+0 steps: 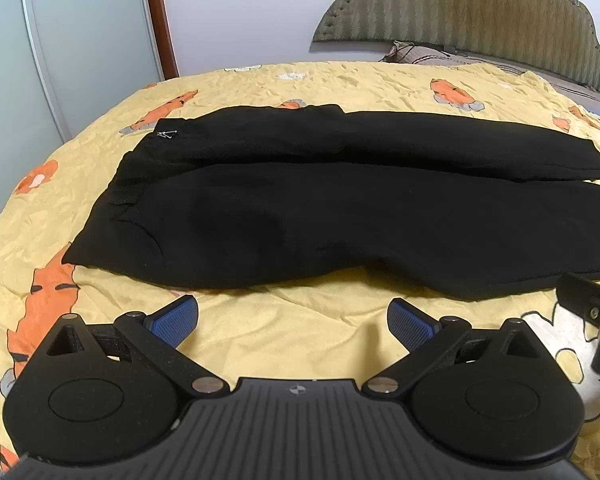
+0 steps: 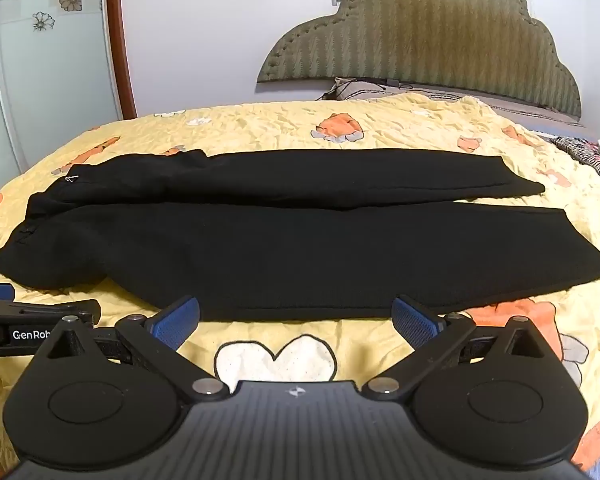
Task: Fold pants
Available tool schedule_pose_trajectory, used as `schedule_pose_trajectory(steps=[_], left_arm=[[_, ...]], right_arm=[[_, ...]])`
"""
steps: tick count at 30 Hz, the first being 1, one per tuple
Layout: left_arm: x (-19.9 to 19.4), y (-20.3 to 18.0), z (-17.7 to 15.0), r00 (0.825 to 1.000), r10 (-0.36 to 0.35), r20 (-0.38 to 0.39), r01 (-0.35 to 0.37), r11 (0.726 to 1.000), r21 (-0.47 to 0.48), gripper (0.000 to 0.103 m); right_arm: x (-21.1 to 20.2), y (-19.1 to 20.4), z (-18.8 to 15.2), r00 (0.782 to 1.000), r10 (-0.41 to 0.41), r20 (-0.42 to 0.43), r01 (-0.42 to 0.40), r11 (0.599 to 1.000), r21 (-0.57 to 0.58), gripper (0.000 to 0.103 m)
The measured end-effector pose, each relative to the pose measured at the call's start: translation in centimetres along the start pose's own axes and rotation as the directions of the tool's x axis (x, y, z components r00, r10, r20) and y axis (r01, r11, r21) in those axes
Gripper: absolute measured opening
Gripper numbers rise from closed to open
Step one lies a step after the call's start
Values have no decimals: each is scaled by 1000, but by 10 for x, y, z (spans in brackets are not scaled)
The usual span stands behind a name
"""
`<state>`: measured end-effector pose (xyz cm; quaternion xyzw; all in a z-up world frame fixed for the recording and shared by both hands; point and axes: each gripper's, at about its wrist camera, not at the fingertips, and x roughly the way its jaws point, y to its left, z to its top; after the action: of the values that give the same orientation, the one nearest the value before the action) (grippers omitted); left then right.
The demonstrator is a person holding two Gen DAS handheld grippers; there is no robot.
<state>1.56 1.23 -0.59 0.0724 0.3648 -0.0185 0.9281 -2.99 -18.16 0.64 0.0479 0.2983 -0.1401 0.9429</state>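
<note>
Across the bed (image 2: pixel 380 132), under a yellow quilt (image 1: pixel 340 80) with orange prints, against an olive padded headboard (image 2: pixel 420 36); on it, spread flat, black pants (image 2: pixel 284 240), waistband left, both legs side by side running right; just short of the near hem, left tool (image 1: pixel 293 322) and right tool (image 2: pixel 296 320), each fully open, blue pads (image 2: pixel 178 320) wide apart, gripping nothing, not touching the cloth.
</note>
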Motion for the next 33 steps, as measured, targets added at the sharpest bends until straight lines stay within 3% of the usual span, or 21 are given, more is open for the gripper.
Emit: schedule_pose_trajectory(steps=[4,6,8,10,13,17,21,26,29,33], left_arm=[[5,7,6,1000,3,3,-3,1000,-1,103],[8,16,11,1000,2,11,-2,1000,-9,103],[10,27,18,1000,9,26,-9,1000,-25,103],[13,42,26,999,19,31,-18,999,-48,103],[23,73,42,999,28,34,-25,995,-100,103],[40,117,67,997,69,29,-63,984,-166,102],[56,155,88,993,113,21,-106,971,-214,103],[76,187,108,990,143,-7,-140,955,-261,102],[84,197,118,987,160,-11,-158,952,-264,103],[97,200,129,985,172,-19,-171,952,-255,102]], right_arm=[[6,4,11,1000,22,11,-22,1000,-15,103],[9,10,21,996,78,41,-76,996,-47,103],[13,26,36,986,145,87,-130,980,-152,103],[17,48,51,961,239,136,-191,936,-297,103],[38,81,76,937,327,125,-237,856,-460,103],[91,108,111,916,391,87,-281,783,-555,103],[150,135,158,893,449,42,-348,745,-570,103],[234,163,206,831,543,-118,-517,676,-525,103],[287,177,229,757,609,-237,-641,624,-446,102],[350,195,246,673,644,-364,-740,588,-326,97]])
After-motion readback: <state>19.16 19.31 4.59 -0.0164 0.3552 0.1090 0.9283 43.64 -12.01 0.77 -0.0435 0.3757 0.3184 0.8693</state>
